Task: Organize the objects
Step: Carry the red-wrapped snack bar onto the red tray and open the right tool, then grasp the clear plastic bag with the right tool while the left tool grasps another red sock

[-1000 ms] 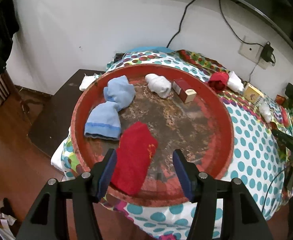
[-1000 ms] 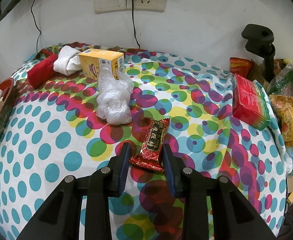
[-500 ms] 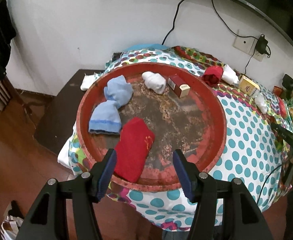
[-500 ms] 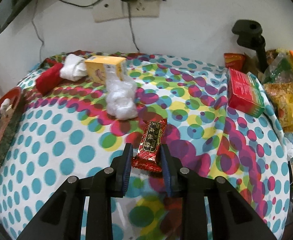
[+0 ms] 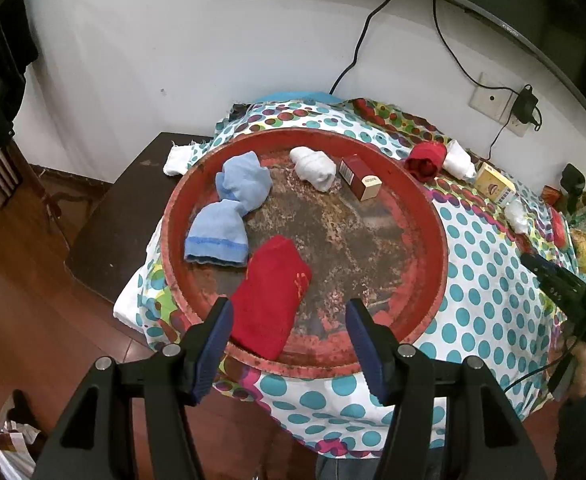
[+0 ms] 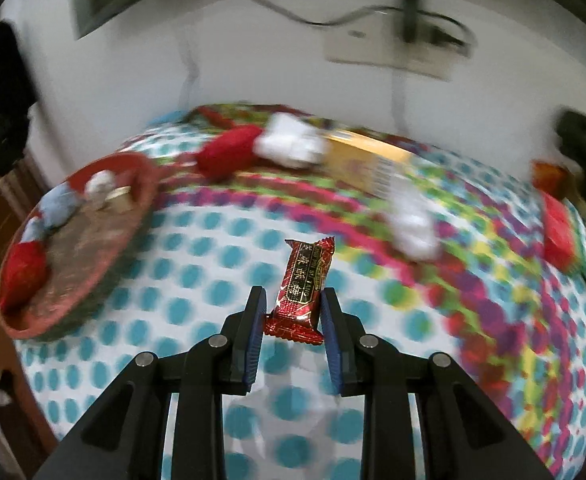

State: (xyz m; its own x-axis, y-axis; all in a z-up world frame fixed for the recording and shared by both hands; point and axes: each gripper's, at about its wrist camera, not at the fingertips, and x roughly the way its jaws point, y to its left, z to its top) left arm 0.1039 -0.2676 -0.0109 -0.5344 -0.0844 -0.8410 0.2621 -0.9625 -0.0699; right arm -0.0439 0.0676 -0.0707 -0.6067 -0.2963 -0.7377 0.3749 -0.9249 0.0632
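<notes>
My right gripper (image 6: 292,309) is shut on a red snack bar (image 6: 303,280) and holds it in the air above the dotted tablecloth (image 6: 197,280). My left gripper (image 5: 289,322) is open and empty, above the near rim of the round red tray (image 5: 433,216). In the tray lie a red sock (image 5: 271,300), a light blue sock (image 5: 229,212), a white sock roll (image 5: 313,162) and a small red box (image 5: 359,178). The tray also shows at the left of the right wrist view (image 6: 89,240), which is blurred.
On the cloth beyond the tray lie a red sock roll (image 5: 423,158), a white sock roll (image 5: 459,158), a yellow box (image 5: 493,186) and a crumpled plastic bag (image 6: 413,228). A red packet (image 6: 557,236) lies at the right. A dark side table (image 5: 125,208) stands left of the tray.
My right gripper has lifted the snack bar off the cloth and swung left toward the tray. My left gripper has pulled back and up from the tray, still open.
</notes>
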